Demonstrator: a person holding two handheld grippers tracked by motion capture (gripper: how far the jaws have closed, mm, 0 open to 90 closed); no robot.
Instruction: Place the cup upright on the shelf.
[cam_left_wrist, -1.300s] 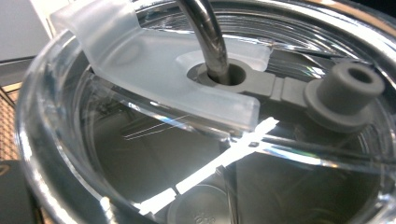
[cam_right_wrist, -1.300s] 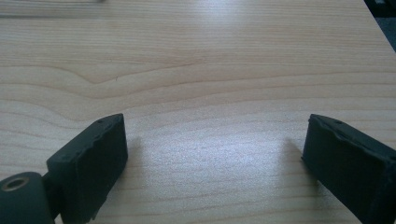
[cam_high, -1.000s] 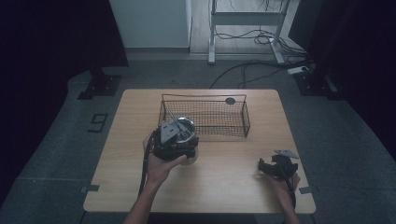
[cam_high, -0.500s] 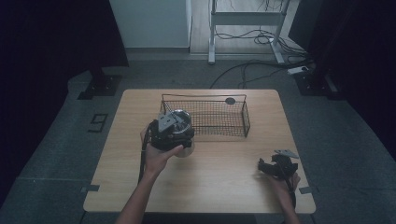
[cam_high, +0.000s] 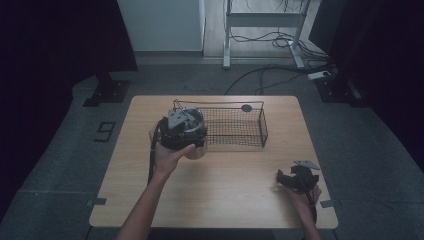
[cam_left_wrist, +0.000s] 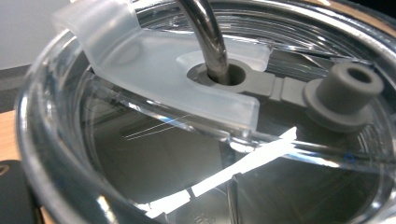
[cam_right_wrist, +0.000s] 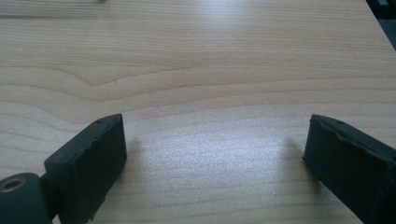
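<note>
We held the right gripper low over the bare wooden table, its two black jaws spread wide apart with nothing between them.

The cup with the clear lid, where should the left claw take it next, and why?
Probably a little farther forward and right, over the wire basket, then down. The left claw holds the cup up at the basket's near-left corner, its clear lid close to the camera. The right claw rests open on the table, so it likely isn't needed.
</note>
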